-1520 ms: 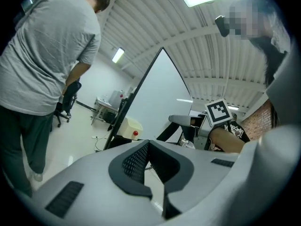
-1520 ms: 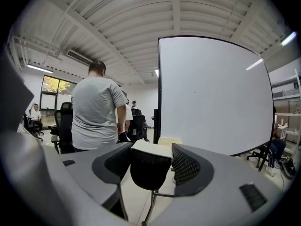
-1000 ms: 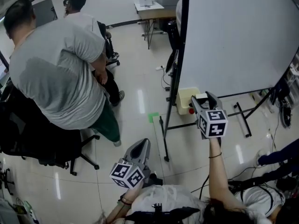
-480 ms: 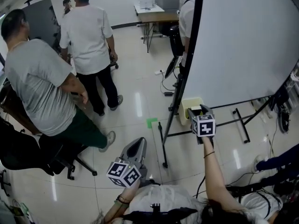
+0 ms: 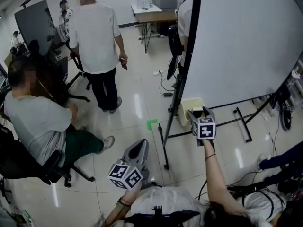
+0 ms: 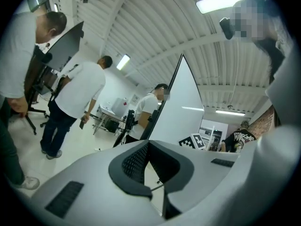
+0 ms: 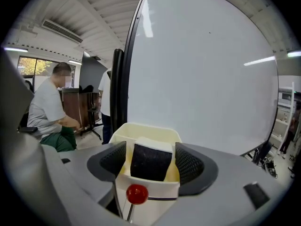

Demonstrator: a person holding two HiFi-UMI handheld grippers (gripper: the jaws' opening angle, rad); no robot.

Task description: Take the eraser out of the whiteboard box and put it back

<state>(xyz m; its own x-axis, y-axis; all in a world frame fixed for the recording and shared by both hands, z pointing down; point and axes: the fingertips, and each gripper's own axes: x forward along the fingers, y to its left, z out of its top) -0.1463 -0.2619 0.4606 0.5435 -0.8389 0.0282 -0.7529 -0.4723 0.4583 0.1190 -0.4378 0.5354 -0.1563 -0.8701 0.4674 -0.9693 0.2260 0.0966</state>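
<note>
A black eraser with a white back (image 7: 150,161) stands inside the pale yellow whiteboard box (image 7: 149,190), which hangs at the lower left corner of the whiteboard (image 5: 246,41). My right gripper (image 7: 150,150) reaches into the box (image 5: 188,106) with a jaw on each side of the eraser. Its jaws are opening, and a narrow gap shows between each pad and the eraser. In the head view the right gripper (image 5: 199,112) is at the box's near edge. My left gripper (image 5: 138,151) hangs low above the floor, its jaw tips together with nothing between them (image 6: 148,142).
A red ball-headed pin (image 7: 137,193) stands at the box's front. The whiteboard's black stand legs (image 5: 165,145) spread over the floor. One person (image 5: 97,41) stands and another sits on an office chair (image 5: 33,122) to the left. A table (image 5: 149,15) is far back.
My right gripper has come down to the yellow box with the eraser, and its jaws have widened. The person in grey has moved left and sat down. The left gripper has barely shifted.
</note>
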